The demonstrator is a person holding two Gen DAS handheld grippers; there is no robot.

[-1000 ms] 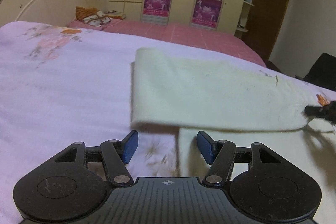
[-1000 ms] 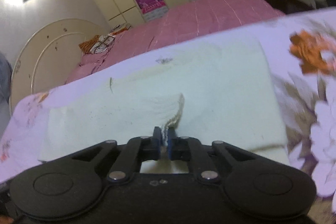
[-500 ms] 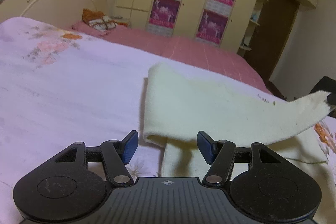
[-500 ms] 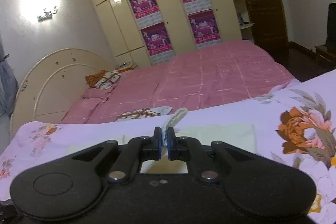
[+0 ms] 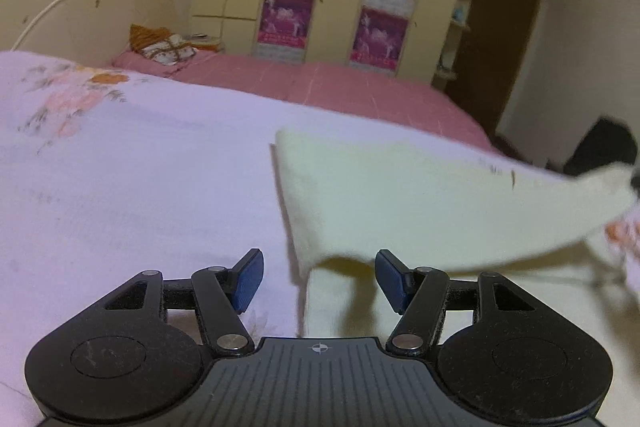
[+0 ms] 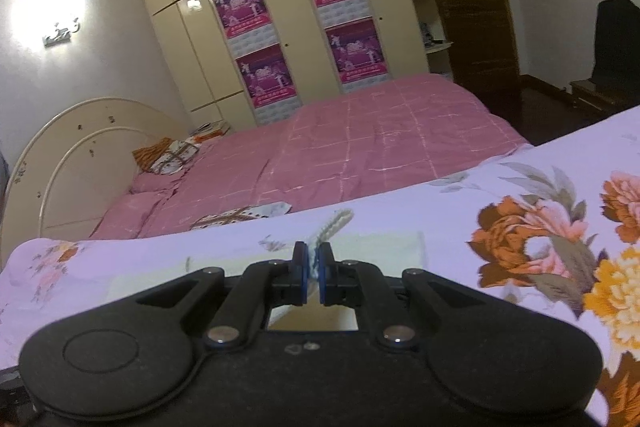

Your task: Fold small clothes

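Behind the work area stands a cream wardrobe (image 6: 280, 27) with four purple posters (image 6: 256, 39) on its doors, and a bed with a pink checked bedspread (image 6: 360, 147) and a round cream headboard (image 6: 80, 155). Closer to the cameras lies a lilac sheet with flower print (image 5: 140, 187), and it is the surface for the work.

On this sheet lies a small cream garment (image 5: 420, 203). One part of it rests flat on the sheet, and an upper layer is lifted from the right side, so it hangs as a slanted flap over the lower part. In the left wrist view the raised corner goes up to the right edge of the picture, where something dark holds it.

The right gripper (image 6: 313, 267) is closed on the edge of the garment; a thin strip of cream fabric sticks up between its blue pads (image 6: 301, 273). The left gripper (image 5: 316, 279) stands open with nothing between its fingers. It hovers low over the sheet, just before the near edge of the garment, and its right pad (image 5: 390, 277) is under the hanging flap.
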